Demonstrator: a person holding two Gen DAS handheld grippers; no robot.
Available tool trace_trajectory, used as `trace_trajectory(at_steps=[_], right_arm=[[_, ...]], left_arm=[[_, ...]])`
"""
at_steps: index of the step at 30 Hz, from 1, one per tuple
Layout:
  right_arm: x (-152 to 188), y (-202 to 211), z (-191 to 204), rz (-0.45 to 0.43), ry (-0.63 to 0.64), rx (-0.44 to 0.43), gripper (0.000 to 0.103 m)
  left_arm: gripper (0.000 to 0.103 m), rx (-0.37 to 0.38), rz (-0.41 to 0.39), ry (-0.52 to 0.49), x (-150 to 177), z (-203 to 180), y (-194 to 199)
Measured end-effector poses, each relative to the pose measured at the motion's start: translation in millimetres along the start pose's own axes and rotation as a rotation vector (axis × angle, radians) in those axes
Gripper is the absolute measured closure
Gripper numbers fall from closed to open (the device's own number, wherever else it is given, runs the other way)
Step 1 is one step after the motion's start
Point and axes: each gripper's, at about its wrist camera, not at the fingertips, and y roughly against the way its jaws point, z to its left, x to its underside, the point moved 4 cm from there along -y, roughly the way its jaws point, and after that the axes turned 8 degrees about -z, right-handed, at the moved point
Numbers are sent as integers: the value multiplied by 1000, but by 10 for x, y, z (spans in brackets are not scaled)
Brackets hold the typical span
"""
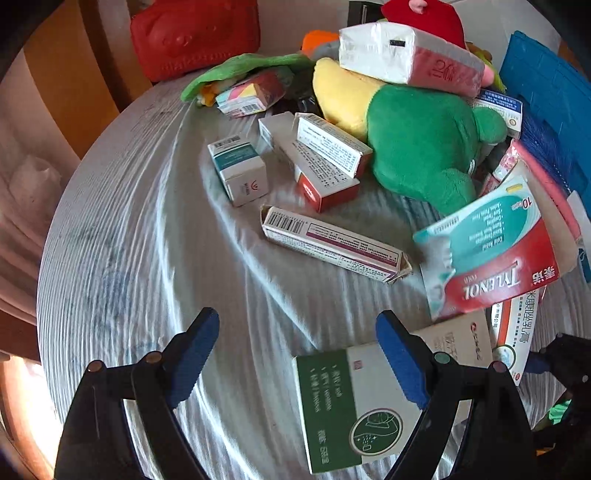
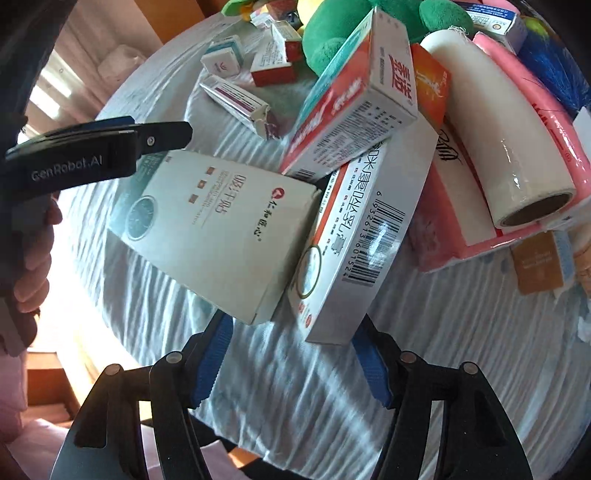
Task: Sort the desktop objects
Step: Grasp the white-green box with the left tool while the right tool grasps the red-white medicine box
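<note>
Medicine boxes and plush toys lie scattered on a round table under a pale wrinkled cloth. My left gripper is open and empty; a green-and-white box lies just under its right finger. The same box shows in the right wrist view. My right gripper is open, its fingers either side of the near end of a white-and-orange barcode box. A Tylenol box leans on that pile. A green and yellow plush lies further back.
Several small boxes lie mid-table. A tissue pack rests on the plush, with a red pouch behind. A blue basket stands at right. A lint roller on pink packaging lies right of my right gripper. The left gripper's body shows at left.
</note>
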Motion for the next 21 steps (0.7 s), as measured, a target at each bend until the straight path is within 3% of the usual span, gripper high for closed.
trace_trajectory(at_steps=[6, 10, 13, 18, 21], right_arm=[[-280, -13, -190, -147, -103, 88, 37], [-458, 100, -261, -197, -158, 29, 40], [-418, 223, -289, -206, -166, 40, 40], [-336, 208, -270, -168, -206, 20, 42], [-345, 143, -251, -158, -197, 33, 42]], left_arm=[[15, 92, -25, -100, 79, -93, 185], [15, 122, 0, -198, 129, -258, 206], [15, 160, 38, -234, 205, -398, 159], [14, 109, 91, -258, 254, -536, -76], [18, 85, 89, -187, 220, -443, -153]])
